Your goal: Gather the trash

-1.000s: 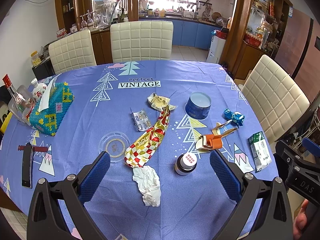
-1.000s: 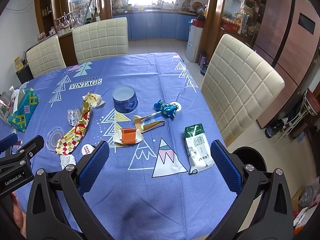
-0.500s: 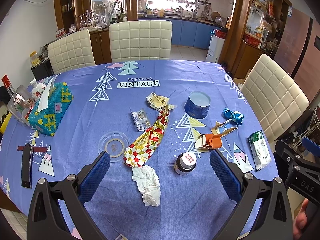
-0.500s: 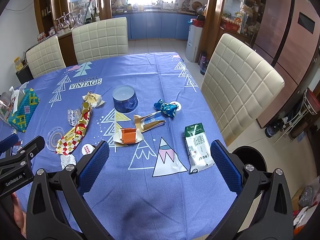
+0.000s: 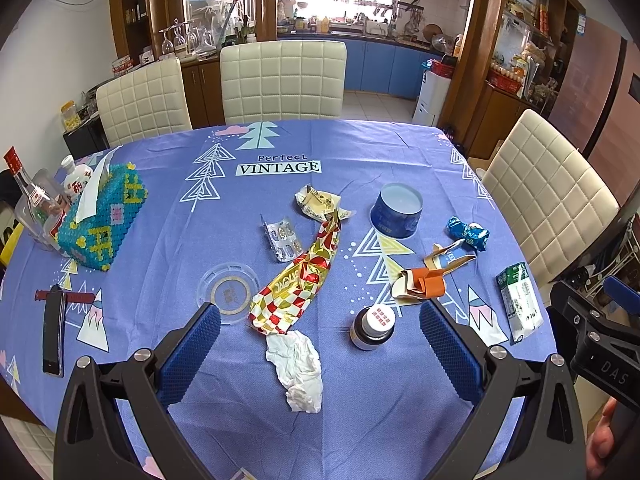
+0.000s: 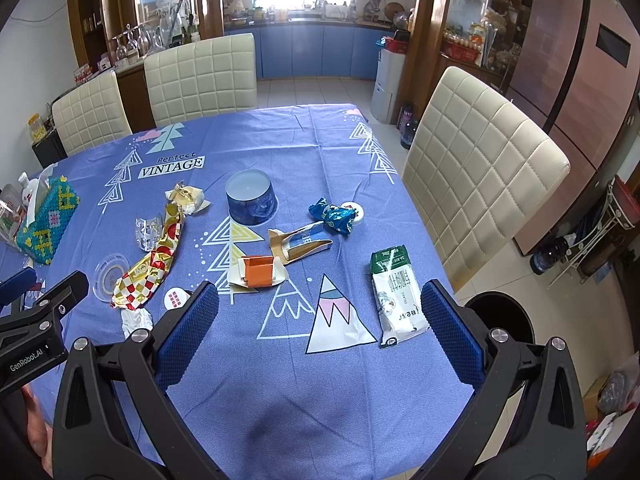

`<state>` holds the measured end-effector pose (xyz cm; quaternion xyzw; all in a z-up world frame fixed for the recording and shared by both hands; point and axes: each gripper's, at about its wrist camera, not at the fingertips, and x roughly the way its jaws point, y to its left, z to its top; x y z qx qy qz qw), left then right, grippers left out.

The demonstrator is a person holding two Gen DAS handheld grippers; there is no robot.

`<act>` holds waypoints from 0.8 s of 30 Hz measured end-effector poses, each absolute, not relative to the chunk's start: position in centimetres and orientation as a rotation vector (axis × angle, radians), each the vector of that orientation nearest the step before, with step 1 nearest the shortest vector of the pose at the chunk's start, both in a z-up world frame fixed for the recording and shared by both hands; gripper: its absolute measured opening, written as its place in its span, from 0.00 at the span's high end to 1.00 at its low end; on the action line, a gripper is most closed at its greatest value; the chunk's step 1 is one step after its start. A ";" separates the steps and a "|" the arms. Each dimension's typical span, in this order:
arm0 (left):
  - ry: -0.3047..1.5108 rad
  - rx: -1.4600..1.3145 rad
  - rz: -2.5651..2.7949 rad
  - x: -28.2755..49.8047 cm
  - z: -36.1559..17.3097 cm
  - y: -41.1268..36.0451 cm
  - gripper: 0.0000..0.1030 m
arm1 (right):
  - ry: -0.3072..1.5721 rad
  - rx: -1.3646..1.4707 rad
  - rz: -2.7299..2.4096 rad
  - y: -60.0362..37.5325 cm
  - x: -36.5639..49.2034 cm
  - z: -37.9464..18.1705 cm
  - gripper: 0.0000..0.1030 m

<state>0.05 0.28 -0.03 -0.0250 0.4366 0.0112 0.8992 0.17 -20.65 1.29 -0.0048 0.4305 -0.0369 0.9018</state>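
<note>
Blue-padded, my left gripper [image 5: 320,344] and right gripper [image 6: 320,320] both gape empty above the crumpled white tissue [image 5: 298,368] and green-white pouch [image 6: 396,292].

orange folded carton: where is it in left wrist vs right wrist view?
Left wrist: orange folded carton lies right of centre, just beyond the right fingertip of the left gripper.
Right wrist: same carton lies left of centre, just beyond the left fingertip of the right gripper.
Shared landmark: blue round tin, farther back on the table in both.
</note>
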 end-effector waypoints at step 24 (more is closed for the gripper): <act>0.914 -0.064 0.026 -0.1 -0.3 0.7 0.06 | 0.892 -0.009 -0.076 -20.6 0.2 1.3 0.03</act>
